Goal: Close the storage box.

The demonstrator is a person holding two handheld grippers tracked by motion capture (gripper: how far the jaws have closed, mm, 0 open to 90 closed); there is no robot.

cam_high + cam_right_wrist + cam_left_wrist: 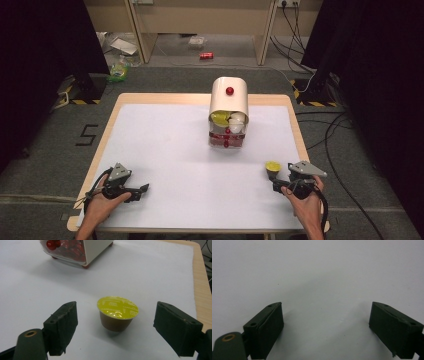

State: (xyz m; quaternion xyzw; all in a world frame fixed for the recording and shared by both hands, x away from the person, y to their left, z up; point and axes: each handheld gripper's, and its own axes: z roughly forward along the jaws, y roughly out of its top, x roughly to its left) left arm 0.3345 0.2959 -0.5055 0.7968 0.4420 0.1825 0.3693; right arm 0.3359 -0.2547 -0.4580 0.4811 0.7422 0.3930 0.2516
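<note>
Covering the wood table [295,120], white sheet [165,145]; cables [335,135] on grey floor.

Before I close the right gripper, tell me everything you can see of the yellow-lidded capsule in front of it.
The capsule is a small tapered cup with a brownish body and a shiny yellow foil lid bearing faint print. It stands upright, lid up, on the white table cover, near the table's right front. It looks intact and sealed. It sits ahead of the right gripper, in line with the gap between the open jaws, neither pad touching it. Nothing but the table cover touches it.
</note>
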